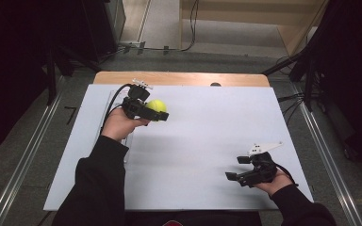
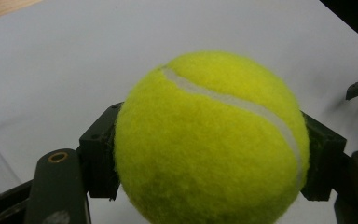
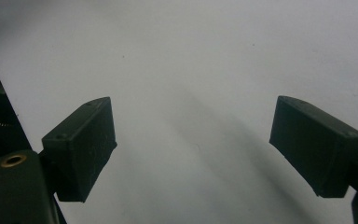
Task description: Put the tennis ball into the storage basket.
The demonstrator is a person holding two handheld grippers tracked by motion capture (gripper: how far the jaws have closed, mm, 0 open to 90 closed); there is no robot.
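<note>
The fuzzy yellow-green felt tennis ball [image 2: 209,140] is clamped between the fingers [image 2: 98,154] of the left gripper [image 1: 156,113], held above the far left part of the white-covered table [image 1: 207,122]. Judged light, springy and slightly compressible; the felt should resist slipping. Grip across the widest middle, as here. The right gripper [image 3: 193,149] hovers near the table's right front with fingers [image 3: 81,144] apart, nothing between them. No containers are visible.
</note>
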